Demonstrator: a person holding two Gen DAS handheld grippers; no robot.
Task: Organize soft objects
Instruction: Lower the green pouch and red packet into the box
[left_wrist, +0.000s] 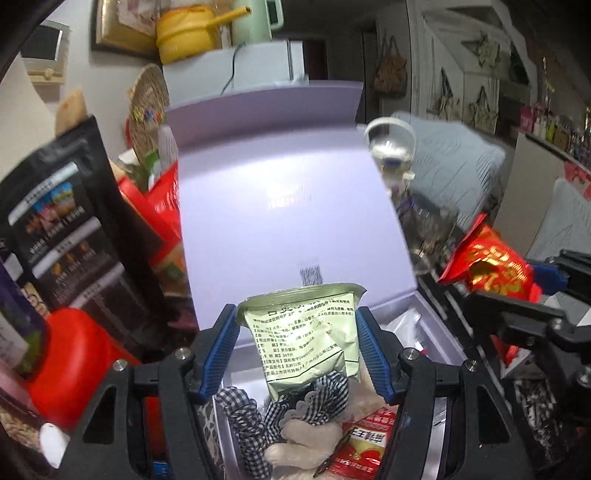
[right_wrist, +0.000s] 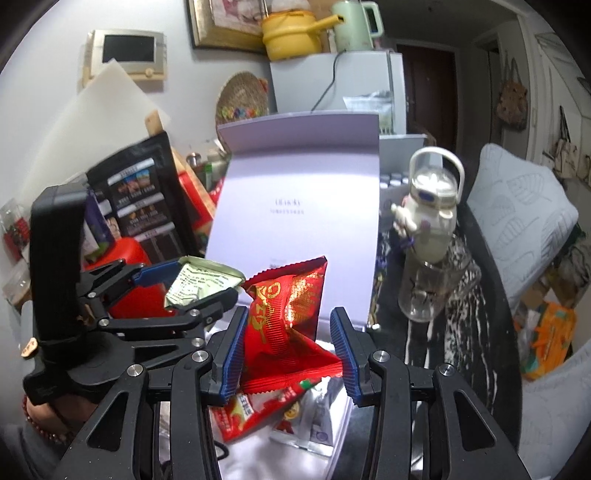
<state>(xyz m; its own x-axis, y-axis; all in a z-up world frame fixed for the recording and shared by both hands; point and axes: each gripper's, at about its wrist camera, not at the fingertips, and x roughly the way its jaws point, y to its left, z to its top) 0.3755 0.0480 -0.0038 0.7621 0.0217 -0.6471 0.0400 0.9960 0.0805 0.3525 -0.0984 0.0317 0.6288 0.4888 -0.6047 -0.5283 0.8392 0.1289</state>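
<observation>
The left gripper (left_wrist: 299, 350) pinches a pale green packet (left_wrist: 306, 336) and the right gripper (right_wrist: 290, 354) clamps a red packet (right_wrist: 290, 325), both poised above the open lavender box (left_wrist: 288, 206), apparently for dropping in.

The packet (left_wrist: 306, 332) was pale green with dark print, the snack bag (right_wrist: 291, 321) red with gold, the box lid (left_wrist: 288, 206) plain lilac, the scrunchie (left_wrist: 251, 417) black-and-white checked.

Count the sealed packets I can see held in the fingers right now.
2. The pale green packet sits in the left gripper; the red packet in the right gripper, both above the open lavender box. More packets lie inside it.
</observation>
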